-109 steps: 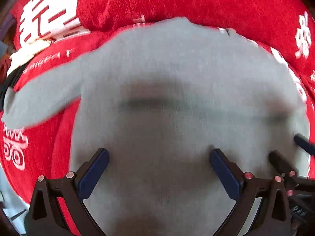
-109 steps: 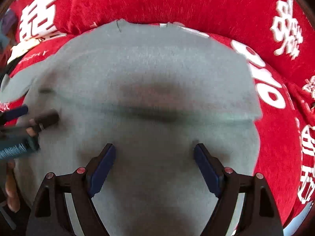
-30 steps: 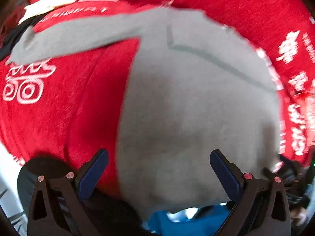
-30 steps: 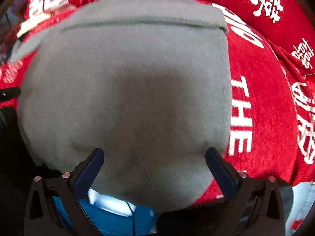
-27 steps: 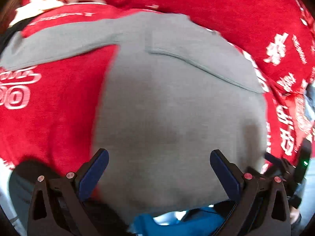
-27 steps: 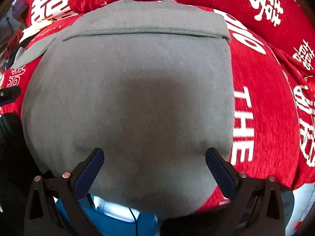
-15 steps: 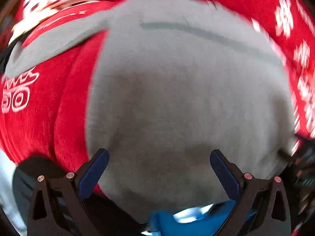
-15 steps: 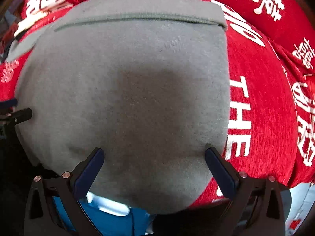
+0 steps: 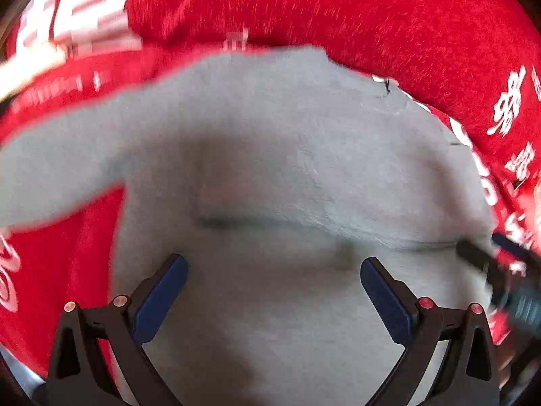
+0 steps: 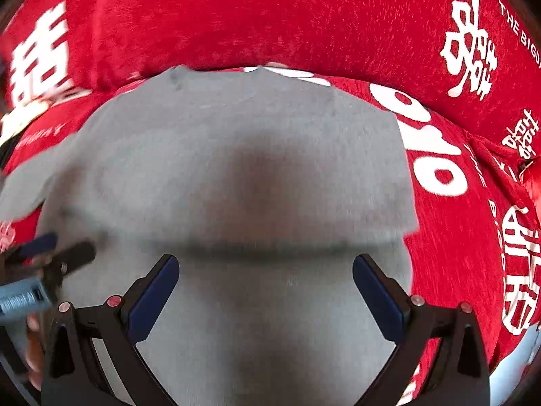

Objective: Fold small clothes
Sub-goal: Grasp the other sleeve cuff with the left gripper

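Observation:
A small grey garment (image 9: pixel 287 169) lies flat on a red blanket (image 9: pixel 338 10). One sleeve (image 9: pixel 61 162) sticks out to the left. A folded edge runs across it (image 9: pixel 304 223). It also fills the right wrist view (image 10: pixel 236 169). My left gripper (image 9: pixel 274 291) is open and empty, low over the garment's near part. My right gripper (image 10: pixel 265 287) is open and empty over the same cloth, to the right. Each gripper shows at the edge of the other's view, the right one (image 9: pixel 500 264) and the left one (image 10: pixel 50 257).
The red blanket (image 10: pixel 304 17) has white printed characters (image 10: pixel 470 47) and rises in a fold behind the garment. A pale floor strip (image 10: pixel 527 345) shows at the lower right edge.
Both grippers moved forward and lower over the garment. The near hem and the blue thing below it have left view. The folded edge is now close in front of the fingers.

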